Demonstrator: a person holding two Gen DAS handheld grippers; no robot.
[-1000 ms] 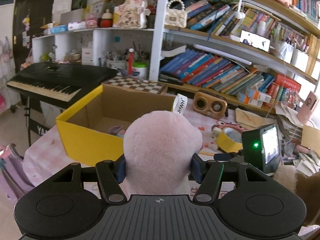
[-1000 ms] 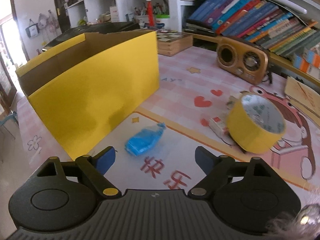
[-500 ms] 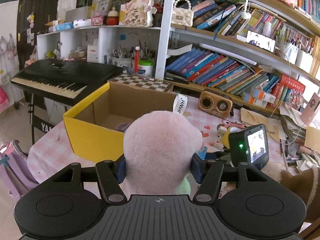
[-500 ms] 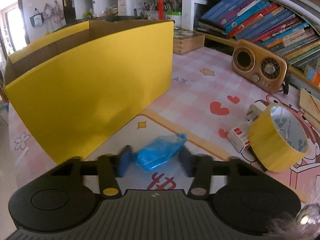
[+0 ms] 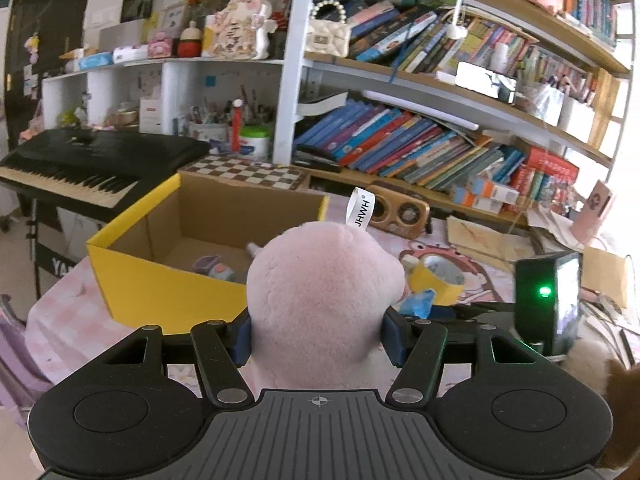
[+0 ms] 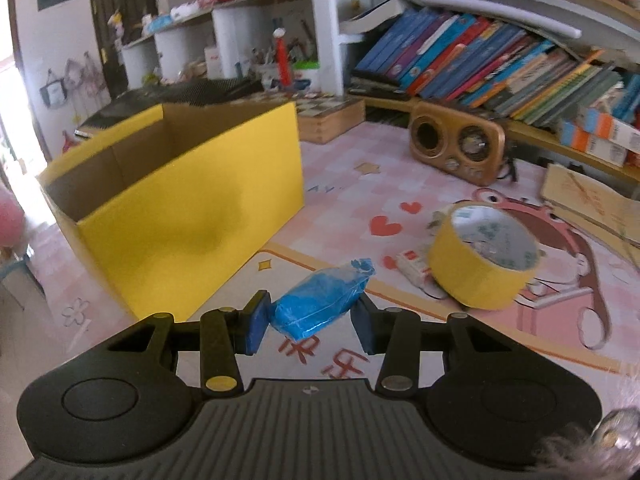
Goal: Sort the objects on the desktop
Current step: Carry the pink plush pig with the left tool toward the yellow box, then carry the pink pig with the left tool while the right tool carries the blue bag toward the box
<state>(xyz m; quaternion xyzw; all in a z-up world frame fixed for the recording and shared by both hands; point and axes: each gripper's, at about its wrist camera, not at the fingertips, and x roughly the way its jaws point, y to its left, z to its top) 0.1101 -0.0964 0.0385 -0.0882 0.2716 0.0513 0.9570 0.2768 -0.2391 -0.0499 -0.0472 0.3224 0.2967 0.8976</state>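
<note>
The bookshelf (image 5: pixel 420 152) fills the background of the left wrist view from 11 to 2 o'clock, packed with leaning books, and a black keyboard (image 5: pixel 80 168) stands at 9 o'clock. On the pink patterned tablecloth (image 6: pixel 360 184) sits the open yellow cardboard box (image 6: pixel 192 216), its brown inside showing; in the left wrist view a few small items (image 5: pixel 214 270) lie on its floor, too small to name. A wooden radio (image 6: pixel 456 146) stands at 1 o'clock in the right wrist view, near the shelf.

The pink plush toy (image 5: pixel 324 308) takes up the centre of the left wrist view, with a white tag (image 5: pixel 360 212) standing up at its 12 o'clock. The left gripper (image 5: pixel 316 336) is clamped on this toy, its blue pads pressing into the fur at both sides, and the toy is held just in front of the box's near wall.

A roll of yellow tape (image 6: pixel 484 256) lies on the cloth at 3 o'clock of the right wrist view, with a small white and red packet (image 6: pixel 412 266) touching it at its 9 o'clock side. The blue wrapped packet (image 6: pixel 320 304) sits between the pads of the right gripper (image 6: pixel 310 322), which is closed onto it; both pads touch the wrapper. The packet is just beside the box's near corner, at about 4 o'clock from it.
</note>
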